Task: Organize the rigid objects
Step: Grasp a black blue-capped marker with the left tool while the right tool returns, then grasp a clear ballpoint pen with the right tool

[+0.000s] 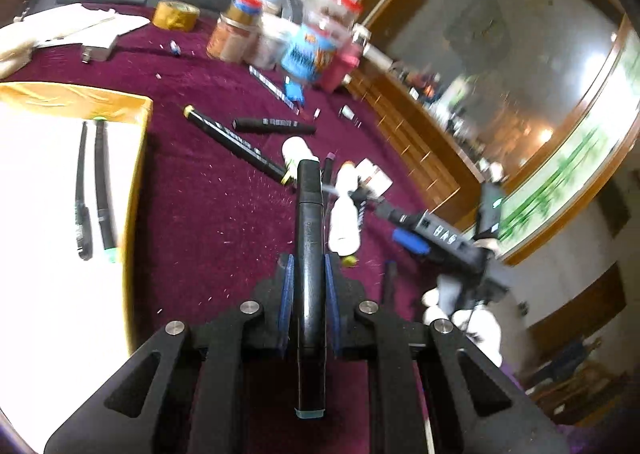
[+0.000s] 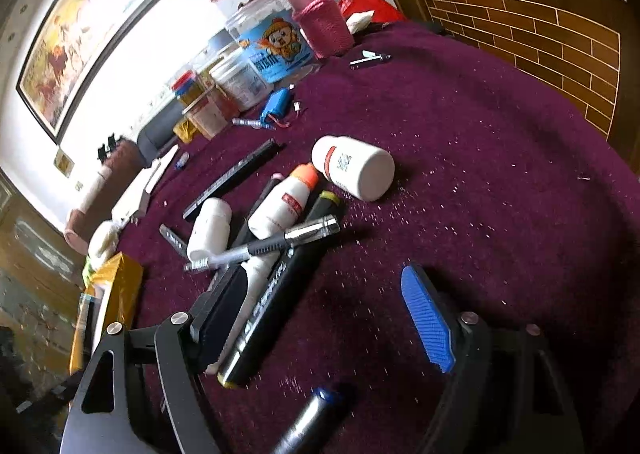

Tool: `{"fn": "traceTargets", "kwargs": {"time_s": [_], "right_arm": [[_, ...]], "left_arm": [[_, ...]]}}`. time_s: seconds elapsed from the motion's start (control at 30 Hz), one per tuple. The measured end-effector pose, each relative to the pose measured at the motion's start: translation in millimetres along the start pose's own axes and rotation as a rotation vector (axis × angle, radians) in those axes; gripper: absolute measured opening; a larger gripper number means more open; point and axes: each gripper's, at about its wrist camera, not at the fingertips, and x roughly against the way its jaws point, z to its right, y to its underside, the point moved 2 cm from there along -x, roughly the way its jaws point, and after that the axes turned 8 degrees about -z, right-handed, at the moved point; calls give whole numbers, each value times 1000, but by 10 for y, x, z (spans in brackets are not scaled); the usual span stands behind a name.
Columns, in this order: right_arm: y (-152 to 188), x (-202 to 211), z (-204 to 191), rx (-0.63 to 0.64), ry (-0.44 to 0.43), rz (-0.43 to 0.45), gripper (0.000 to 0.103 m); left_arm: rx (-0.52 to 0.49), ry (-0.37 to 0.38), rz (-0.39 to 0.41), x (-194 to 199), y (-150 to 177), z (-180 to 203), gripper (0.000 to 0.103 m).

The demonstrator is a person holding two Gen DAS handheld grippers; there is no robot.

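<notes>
In the left wrist view my left gripper (image 1: 309, 290) is shut on a black marker (image 1: 309, 238), held lengthwise between the blue pads above the maroon cloth (image 1: 208, 213). To its left stands a yellow-walled box (image 1: 138, 157) with two black markers (image 1: 102, 189) inside. More black markers (image 1: 236, 143) lie loose on the cloth. My right gripper (image 2: 324, 278) stands open low over the cloth. A black marker with a yellow end (image 2: 276, 294) lies between its fingers, beside the black left finger (image 2: 218, 314), not pressed. Just ahead is a pile with a silver-tipped pen (image 2: 272, 244) and white bottles (image 2: 288, 201).
A white pill bottle (image 2: 354, 171) lies on its side past the pile. Jars (image 2: 272, 45), a pink-wrapped flask (image 2: 320, 21) and a blue battery pack (image 2: 276, 103) crowd the far edge. A blue-capped tube (image 2: 308, 418) lies near the right gripper. A wooden cabinet (image 2: 560, 41) borders the table.
</notes>
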Motion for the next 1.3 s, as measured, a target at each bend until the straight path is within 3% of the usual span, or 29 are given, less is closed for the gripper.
{"fn": "traceTargets", "kwargs": {"time_s": [0.13, 0.27, 0.43, 0.53, 0.63, 0.7, 0.77, 0.87, 0.93, 1.1, 1.3], "right_arm": [[146, 186, -23, 5, 10, -19, 75], [322, 316, -366, 97, 14, -36, 74], [533, 87, -933, 231, -38, -151, 68], [601, -142, -1145, 260, -27, -204, 66], [597, -393, -1249, 256, 42, -235, 59], [567, -460, -1326, 275, 108, -199, 54], [568, -504, -1375, 296, 193, -159, 35], [615, -512, -1411, 351, 279, -107, 18], [620, -461, -1376, 347, 252, -112, 7], [628, -330, -1314, 261, 75, -165, 7], [553, -127, -1535, 226, -137, -188, 8]], "left_arm": [[14, 6, 72, 321, 61, -98, 13], [49, 36, 101, 404, 90, -208, 13], [79, 61, 109, 431, 163, -307, 13], [98, 66, 125, 510, 188, -400, 13], [111, 69, 140, 572, 207, -477, 13], [123, 73, 143, 594, 220, -532, 13], [135, 76, 146, 612, 236, -586, 13], [152, 77, 152, 641, 253, -669, 13], [167, 75, 157, 661, 261, -735, 13], [195, 69, 175, 749, 269, -859, 13], [254, 2, 190, 915, 147, -1172, 13]]}}
